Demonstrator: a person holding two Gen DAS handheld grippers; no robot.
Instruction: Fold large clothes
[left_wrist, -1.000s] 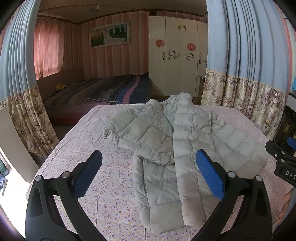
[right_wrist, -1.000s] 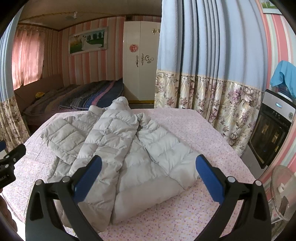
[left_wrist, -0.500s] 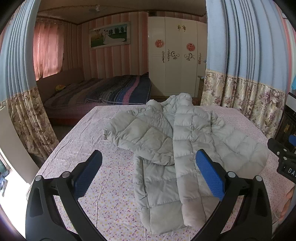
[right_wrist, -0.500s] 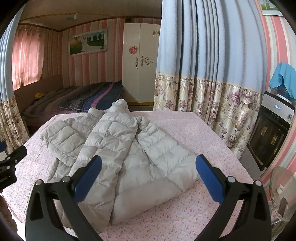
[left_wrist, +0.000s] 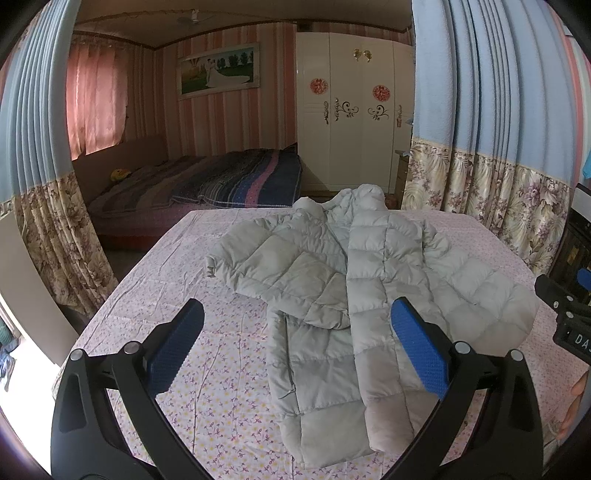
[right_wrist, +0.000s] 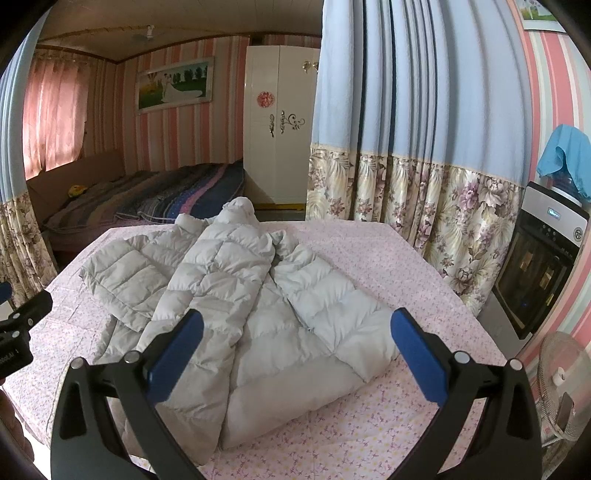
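A pale grey quilted puffer jacket (left_wrist: 354, 291) lies on a table covered by a pink floral cloth (left_wrist: 192, 332), its hood at the far end and both sleeves folded in over the body. It also shows in the right wrist view (right_wrist: 236, 295). My left gripper (left_wrist: 297, 349) is open and empty, held above the jacket's near hem. My right gripper (right_wrist: 295, 354) is open and empty above the jacket's near right part. Each gripper's edge shows in the other's view.
The cloth-covered table (right_wrist: 388, 273) ends at floral curtains (right_wrist: 424, 206) on the right. A bed with a striped blanket (left_wrist: 207, 184) and a white wardrobe (left_wrist: 351, 122) stand beyond. A dark appliance (right_wrist: 543, 266) and a fan (right_wrist: 565, 384) stand at the right.
Both grippers stay open and empty. The right wrist view has shifted slightly; the jacket has not moved.
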